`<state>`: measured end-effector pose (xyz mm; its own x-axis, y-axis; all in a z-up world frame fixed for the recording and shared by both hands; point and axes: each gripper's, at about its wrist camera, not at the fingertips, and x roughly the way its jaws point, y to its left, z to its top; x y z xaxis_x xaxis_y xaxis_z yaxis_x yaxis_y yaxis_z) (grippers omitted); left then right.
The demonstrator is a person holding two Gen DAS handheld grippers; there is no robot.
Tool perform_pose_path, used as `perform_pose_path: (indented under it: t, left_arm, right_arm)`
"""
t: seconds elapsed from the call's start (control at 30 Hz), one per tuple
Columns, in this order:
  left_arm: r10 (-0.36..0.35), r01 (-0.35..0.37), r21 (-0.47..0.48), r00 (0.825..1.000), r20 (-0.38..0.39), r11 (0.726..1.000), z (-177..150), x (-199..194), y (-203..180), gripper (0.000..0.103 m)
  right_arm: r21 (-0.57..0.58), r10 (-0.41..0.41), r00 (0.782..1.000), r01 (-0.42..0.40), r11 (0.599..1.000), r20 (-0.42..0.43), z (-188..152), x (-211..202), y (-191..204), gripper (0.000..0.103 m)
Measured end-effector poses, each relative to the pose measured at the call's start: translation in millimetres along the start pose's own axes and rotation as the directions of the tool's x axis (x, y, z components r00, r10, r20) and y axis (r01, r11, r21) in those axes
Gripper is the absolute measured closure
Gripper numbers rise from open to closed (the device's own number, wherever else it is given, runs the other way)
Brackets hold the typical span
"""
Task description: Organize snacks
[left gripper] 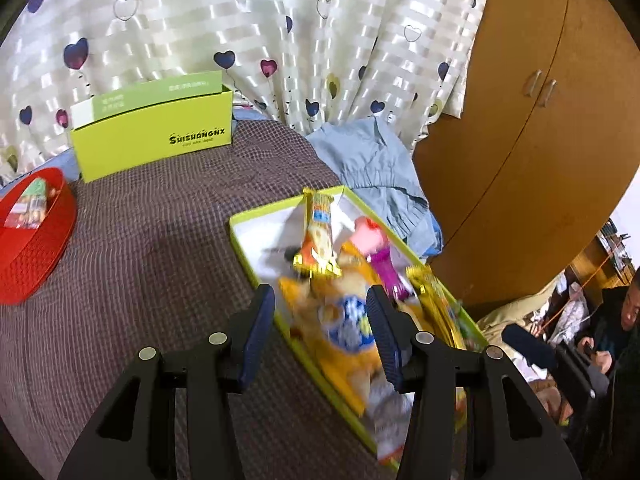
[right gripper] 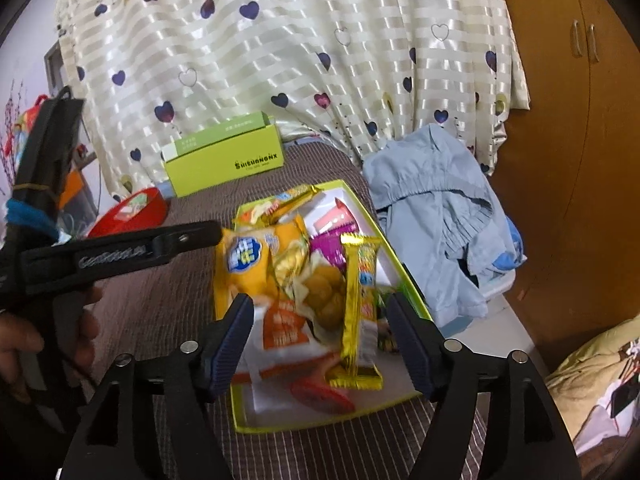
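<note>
Motion blur smears the snack packets (left gripper: 344, 320) in the green tray (left gripper: 256, 256), their print unreadable.

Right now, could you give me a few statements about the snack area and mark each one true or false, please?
1. The lime-green tray holds several snack packets. True.
2. The red basket is empty. False: at least one packet lies in it.
3. The right tool is clamped on the gold-edged bar. False: its jaws stand apart and nothing is pressed between them.
4. The green box stands at the far side of the bed, by the curtain. True.
5. The blue garment lies inside the tray. False: it lies beside the tray, on the side towards the wardrobe.
</note>
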<state>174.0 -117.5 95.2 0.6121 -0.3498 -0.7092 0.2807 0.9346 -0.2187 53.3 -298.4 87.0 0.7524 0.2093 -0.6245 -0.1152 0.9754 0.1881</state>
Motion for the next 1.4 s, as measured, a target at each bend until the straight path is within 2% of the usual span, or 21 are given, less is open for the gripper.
perform_pose_path:
  t: [0.3, 0.47, 0.63, 0.93, 1.13, 1.4]
  left_arm:
    - [0.031, -0.031, 0.016, 0.999, -0.033, 0.999, -56, -19, -3, 0.054]
    - [0.081, -0.076, 0.083, 0.995, -0.059, 0.994, -88, -20, -7, 0.054]
    - [0.099, -0.089, 0.079, 0.987, -0.126, 0.993, -118, -11, -3, 0.054]
    - [0.138, -0.128, 0.08, 0.979, -0.15, 0.989, -138, -7, -5, 0.054]
    - [0.15, -0.139, 0.087, 0.979, -0.14, 0.986, -145, -9, -9, 0.054]
    - [0.161, -0.15, 0.091, 0.978, -0.131, 0.984, -149, -11, -11, 0.053]
  right_arm:
    - [-0.001, -0.026, 0.998, 0.026, 1.0, -0.054, -35, -13, -3, 0.023]
    - [-0.021, -0.037, 0.996, 0.036, 0.999, -0.084, -56, -13, -1, 0.021]
    - [-0.023, -0.042, 0.988, 0.039, 0.999, -0.149, -76, -2, 2, 0.02]
    - [-0.059, -0.109, 0.968, 0.098, 0.993, -0.228, -91, 15, 9, 0.018]
    - [-0.116, -0.148, 0.962, 0.124, 0.985, -0.228, -95, 20, 19, 0.012]
    - [-0.107, -0.149, 0.967, 0.129, 0.986, -0.208, -99, 19, 19, 0.01]
